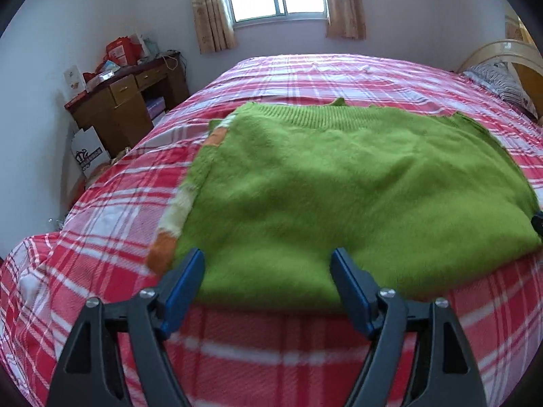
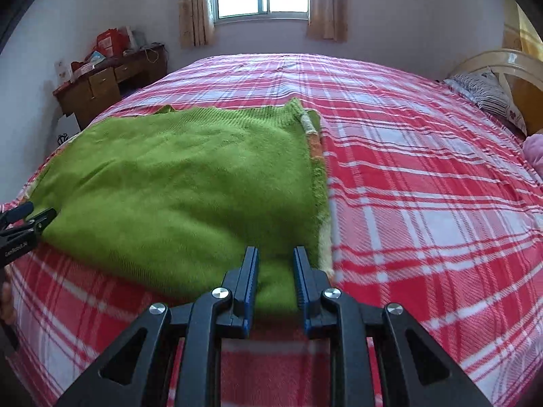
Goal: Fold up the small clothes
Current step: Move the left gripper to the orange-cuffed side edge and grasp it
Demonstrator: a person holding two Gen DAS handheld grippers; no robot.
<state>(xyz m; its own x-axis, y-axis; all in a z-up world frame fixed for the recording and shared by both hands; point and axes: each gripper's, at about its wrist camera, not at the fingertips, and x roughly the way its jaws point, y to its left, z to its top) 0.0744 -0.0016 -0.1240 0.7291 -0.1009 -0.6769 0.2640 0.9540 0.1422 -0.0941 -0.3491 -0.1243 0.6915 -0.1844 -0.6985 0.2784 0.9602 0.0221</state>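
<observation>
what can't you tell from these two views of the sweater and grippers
- Sweater sleeves: folded under the body; only striped edges show, both views.
- Right gripper: the near hem sits between its narrow jaws, but motion blur hides whether the pads pinch it.
- Left gripper: wide open; whether its tips touch the sweater is blurred.
- Desk clutter: too small to identify.
- Pink thing: cut off by the right edge.

Fuzzy green sweater [image 1: 339, 183], folded flat, striped sleeve edges showing, on bed
</observation>
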